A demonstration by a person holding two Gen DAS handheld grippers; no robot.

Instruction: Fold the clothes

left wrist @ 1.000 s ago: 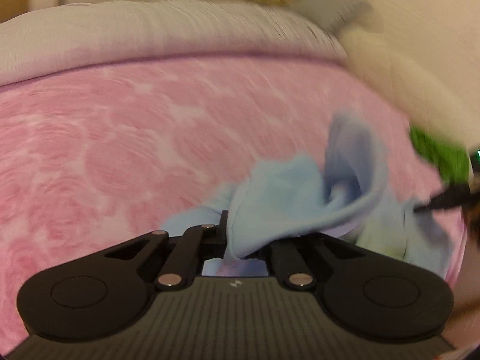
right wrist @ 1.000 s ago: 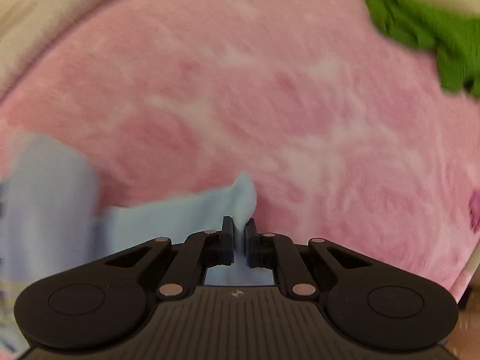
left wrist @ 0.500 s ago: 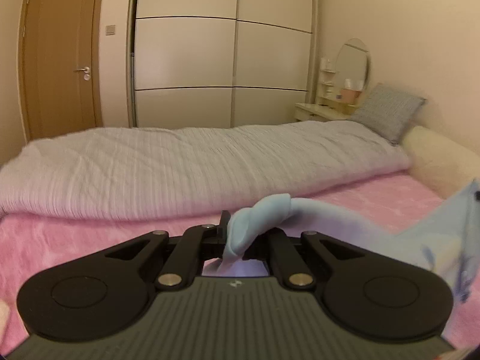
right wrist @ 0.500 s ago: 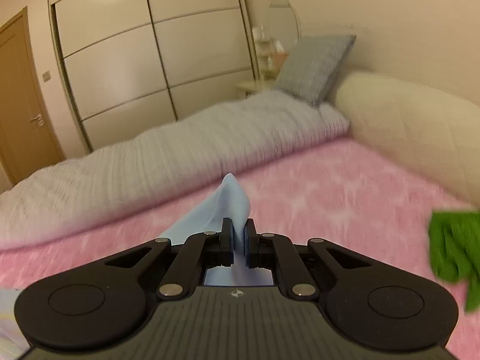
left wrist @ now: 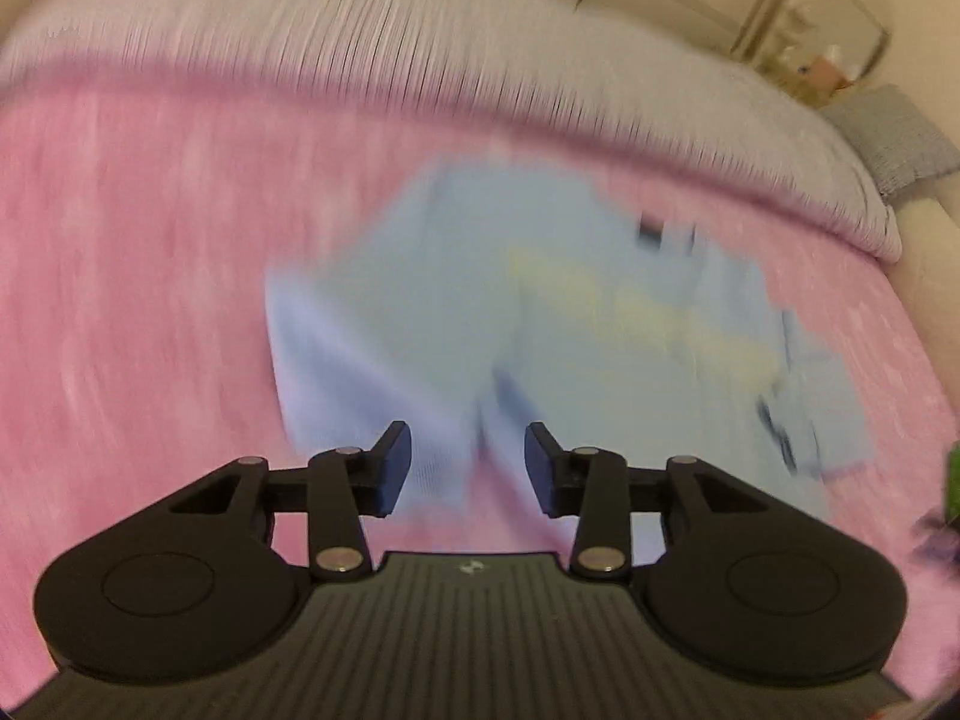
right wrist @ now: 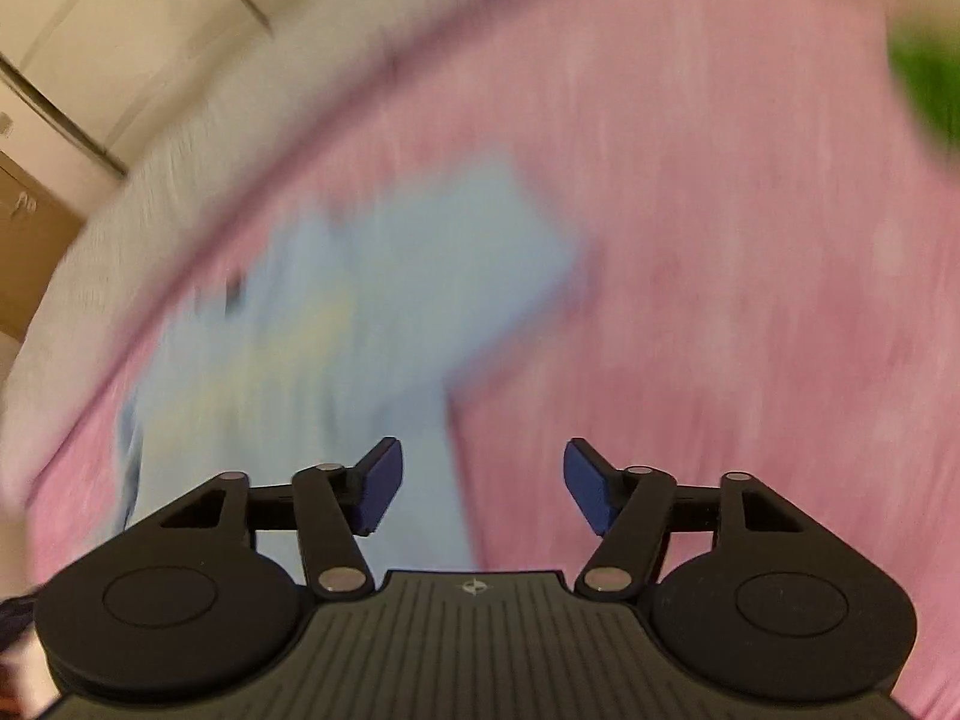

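A light blue garment [left wrist: 558, 324] with a pale yellow print lies spread on the pink blanket [left wrist: 132, 276]. It also shows in the right wrist view [right wrist: 336, 330]. Both views are motion-blurred. My left gripper [left wrist: 468, 468] is open and empty just above the garment's near edge. My right gripper [right wrist: 480, 483] is open and empty, with its left finger over the garment's near right edge and its right finger over the pink blanket [right wrist: 750, 300].
A grey duvet [left wrist: 420, 42] lies along the far side of the bed, with a grey pillow [left wrist: 894, 144] at the far right. A green garment [right wrist: 924, 84] lies at the right edge. Wardrobe doors [right wrist: 108, 18] stand behind.
Both grippers were shut on the blue garment and held it up. Now both are open, the garment lies spread on the blanket, and both cameras have tilted down.
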